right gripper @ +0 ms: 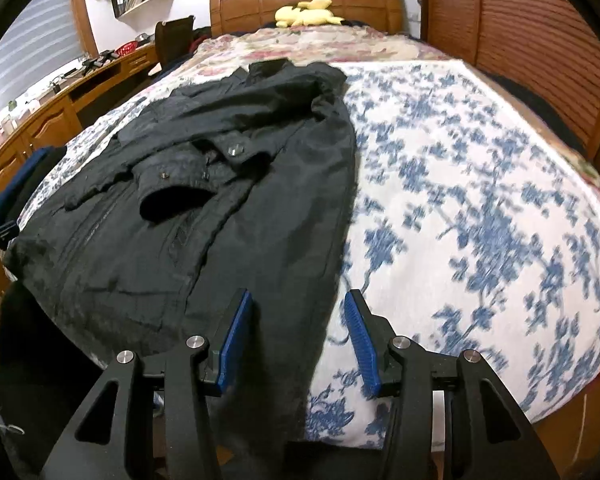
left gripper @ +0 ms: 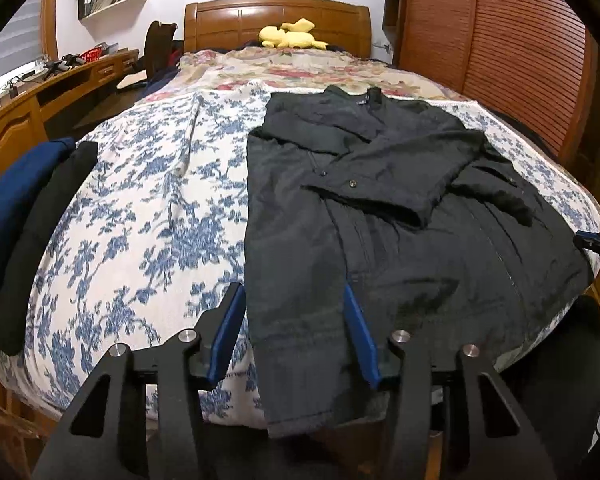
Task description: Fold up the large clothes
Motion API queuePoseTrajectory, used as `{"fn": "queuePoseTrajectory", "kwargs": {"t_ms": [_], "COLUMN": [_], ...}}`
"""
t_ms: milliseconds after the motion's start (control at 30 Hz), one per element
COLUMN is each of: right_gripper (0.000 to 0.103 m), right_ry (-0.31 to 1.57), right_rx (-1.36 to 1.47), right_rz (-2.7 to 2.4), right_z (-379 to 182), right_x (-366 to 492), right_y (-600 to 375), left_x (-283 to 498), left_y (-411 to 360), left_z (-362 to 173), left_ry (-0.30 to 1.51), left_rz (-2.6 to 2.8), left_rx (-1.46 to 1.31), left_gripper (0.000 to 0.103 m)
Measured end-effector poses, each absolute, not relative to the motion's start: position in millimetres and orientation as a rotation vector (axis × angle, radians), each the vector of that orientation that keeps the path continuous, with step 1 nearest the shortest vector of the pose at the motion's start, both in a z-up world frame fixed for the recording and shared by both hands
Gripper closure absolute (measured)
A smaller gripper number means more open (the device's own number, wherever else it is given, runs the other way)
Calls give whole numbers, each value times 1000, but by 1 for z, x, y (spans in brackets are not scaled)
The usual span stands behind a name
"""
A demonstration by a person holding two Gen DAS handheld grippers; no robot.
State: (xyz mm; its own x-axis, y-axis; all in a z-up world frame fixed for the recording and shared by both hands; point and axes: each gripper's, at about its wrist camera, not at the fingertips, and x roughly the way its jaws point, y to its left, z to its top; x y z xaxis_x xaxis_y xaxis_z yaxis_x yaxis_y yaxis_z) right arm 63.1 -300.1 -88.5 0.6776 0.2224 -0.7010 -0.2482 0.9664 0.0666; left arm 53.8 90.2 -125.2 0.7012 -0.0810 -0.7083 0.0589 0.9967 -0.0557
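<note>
A large black jacket (left gripper: pixel 400 216) lies flat on the bed, collar toward the headboard, both sleeves folded across its chest. My left gripper (left gripper: pixel 294 300) is open above the jacket's near left hem corner, its fingers straddling the left edge. In the right wrist view the jacket (right gripper: pixel 204 184) fills the left half. My right gripper (right gripper: pixel 298 308) is open over the jacket's near right hem edge, holding nothing. The right gripper's tip (left gripper: pixel 596 242) shows at the left view's right edge.
The bed has a blue floral blanket (left gripper: pixel 148 216) and a wooden headboard (left gripper: pixel 276 20) with a yellow plush toy (left gripper: pixel 290 34). Folded dark blue and black clothes (left gripper: pixel 24 220) sit at the bed's left edge. A wooden desk (left gripper: pixel 40 92) stands left, a slatted wardrobe (left gripper: pixel 520 40) right.
</note>
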Motion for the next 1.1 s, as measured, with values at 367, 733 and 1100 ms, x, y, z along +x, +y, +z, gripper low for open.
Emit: {"fn": "queuePoseTrajectory", "kwargs": {"t_ms": [367,733,1100], "right_gripper": [65,65,83], "right_ry": [726,803,733], "right_rx": [-28,-42,-99], "right_rz": [374,323,361], "right_z": [-91,-107,-98], "right_x": [58,64,56], "right_y": [-284,-294,-278], "left_x": [55,43,40], "left_y": [99,102,100], "left_z": [-145,-149,-149], "left_ry": [848,842,843], "left_rz": [-90,-116,-139], "left_rx": [-39,-74,-73], "left_gripper": [51,53,67]}}
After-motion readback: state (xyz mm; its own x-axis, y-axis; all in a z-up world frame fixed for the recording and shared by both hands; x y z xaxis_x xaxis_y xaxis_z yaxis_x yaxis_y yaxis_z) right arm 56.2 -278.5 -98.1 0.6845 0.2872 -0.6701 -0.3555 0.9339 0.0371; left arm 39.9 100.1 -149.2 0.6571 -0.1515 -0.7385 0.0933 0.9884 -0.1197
